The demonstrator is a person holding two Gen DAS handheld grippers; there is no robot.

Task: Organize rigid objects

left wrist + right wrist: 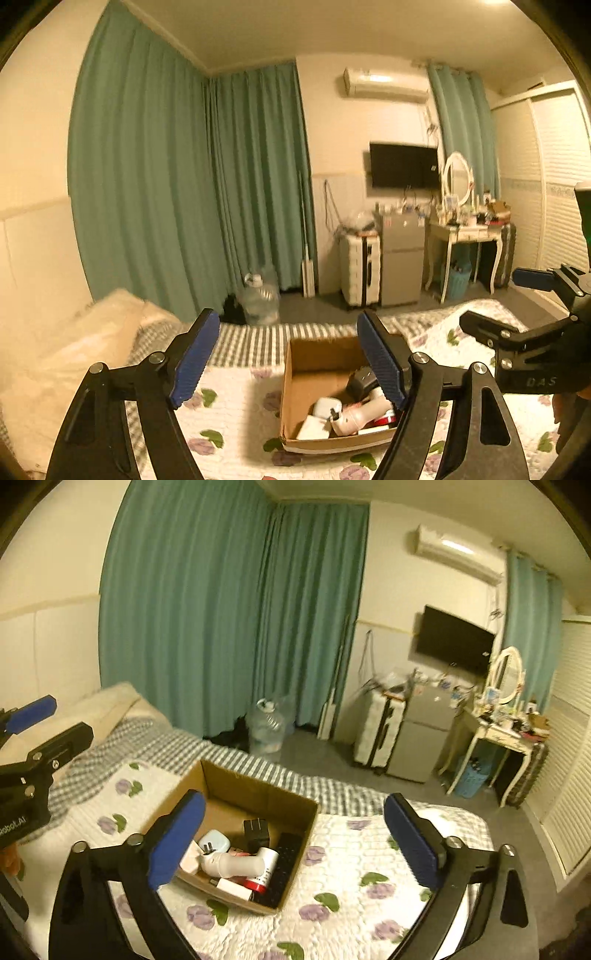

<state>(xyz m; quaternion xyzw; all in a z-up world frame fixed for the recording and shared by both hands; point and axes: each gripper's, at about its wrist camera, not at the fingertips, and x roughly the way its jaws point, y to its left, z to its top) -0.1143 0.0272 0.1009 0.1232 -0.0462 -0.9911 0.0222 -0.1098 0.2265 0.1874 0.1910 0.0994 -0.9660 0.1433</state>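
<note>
Left gripper (288,360): jaws spread, empty, above the bed.
Right gripper (293,843): jaws spread, empty.
Cardboard box (221,786): mid-quilt (354,856), holding a black charger (256,830), white bottle (240,864), black remote (282,867).

Left gripper (288,360) and right gripper (293,843) held level, side by side — jaws spread wide, blue pads (195,360) bare, nothing between either pair.
</note>
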